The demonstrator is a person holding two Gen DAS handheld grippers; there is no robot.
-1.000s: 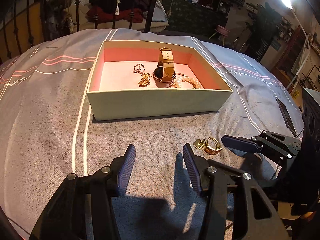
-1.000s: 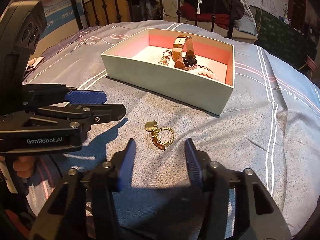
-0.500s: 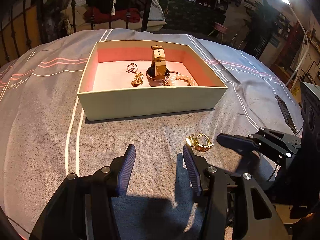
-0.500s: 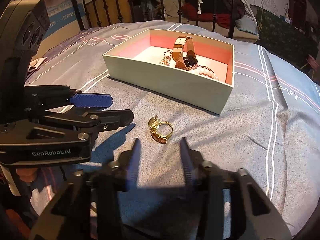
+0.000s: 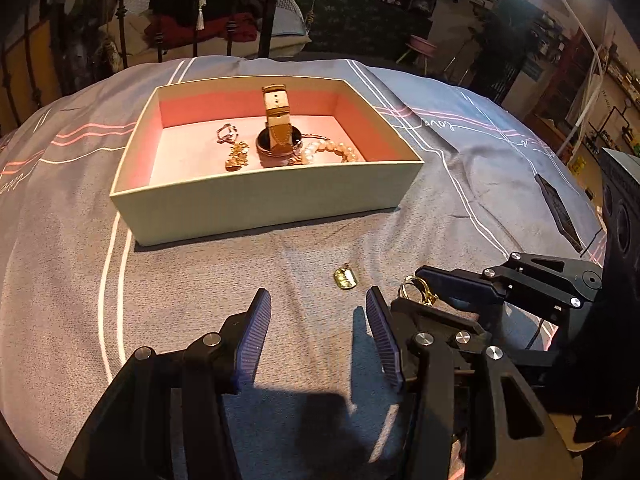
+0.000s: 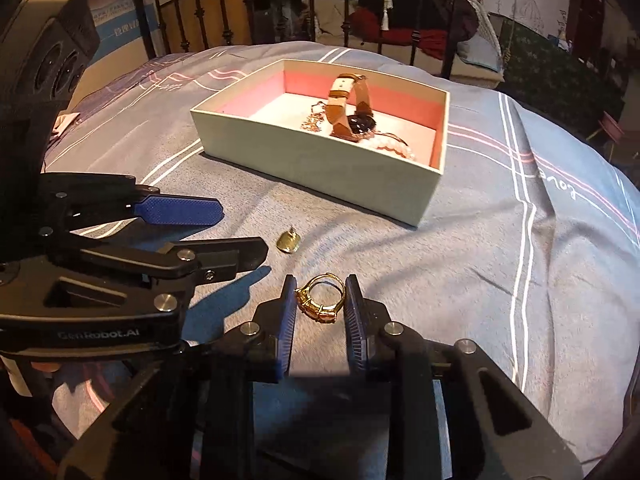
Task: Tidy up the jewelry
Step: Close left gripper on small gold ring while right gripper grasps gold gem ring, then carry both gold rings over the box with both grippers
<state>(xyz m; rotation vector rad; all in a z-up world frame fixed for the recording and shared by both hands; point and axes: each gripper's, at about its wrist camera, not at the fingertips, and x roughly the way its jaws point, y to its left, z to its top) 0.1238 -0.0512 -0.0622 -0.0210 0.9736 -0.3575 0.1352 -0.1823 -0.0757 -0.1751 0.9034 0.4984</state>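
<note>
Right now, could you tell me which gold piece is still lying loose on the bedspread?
The small flat gold pendant; the gold ring sits between the right tool's fingers.

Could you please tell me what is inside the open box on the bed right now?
Inside the box lie a tan-strapped watch, a pearl bracelet and gold chain pieces. The near wall hides the floor's front strip, so anything there is unseen.

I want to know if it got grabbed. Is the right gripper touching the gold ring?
Touching. In the right wrist view the gold ring sits squeezed between both pads of the right gripper, with no gap on either side.
</note>
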